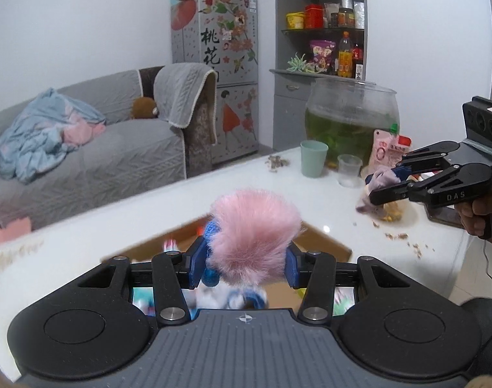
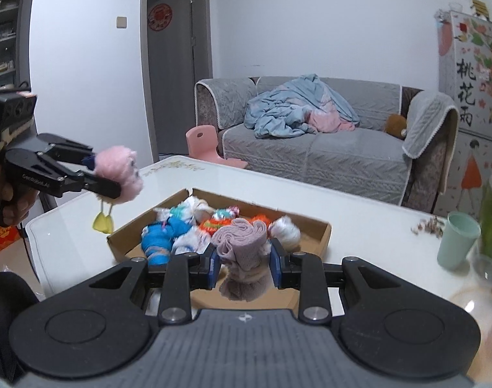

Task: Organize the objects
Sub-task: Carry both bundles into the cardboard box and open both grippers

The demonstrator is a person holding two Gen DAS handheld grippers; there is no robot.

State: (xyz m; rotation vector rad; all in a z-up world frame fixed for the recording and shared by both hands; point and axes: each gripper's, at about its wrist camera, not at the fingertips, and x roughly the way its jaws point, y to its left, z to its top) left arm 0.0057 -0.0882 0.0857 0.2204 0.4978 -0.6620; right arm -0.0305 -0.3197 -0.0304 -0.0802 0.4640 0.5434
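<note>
My left gripper (image 1: 242, 266) is shut on a fluffy pink plush toy (image 1: 255, 236) and holds it in the air above the near end of the cardboard box (image 1: 323, 242). In the right wrist view the same toy (image 2: 118, 173) hangs at the left with yellow feet dangling. My right gripper (image 2: 244, 266) is shut on a rolled mauve knitted cloth (image 2: 242, 245), held above the box's (image 2: 325, 236) near edge. The box holds several balls of yarn and soft items (image 2: 181, 229). The right gripper also shows in the left wrist view (image 1: 386, 182) with the cloth.
The white table (image 1: 149, 207) carries a green cup (image 1: 314, 158), a clear plastic cup (image 1: 349, 169), a glass bowl of green water (image 1: 351, 119), a pink pouch (image 1: 386, 150) and scattered crumbs (image 1: 407, 242). A grey sofa (image 2: 326, 158) and a pink stool (image 2: 204, 144) stand behind.
</note>
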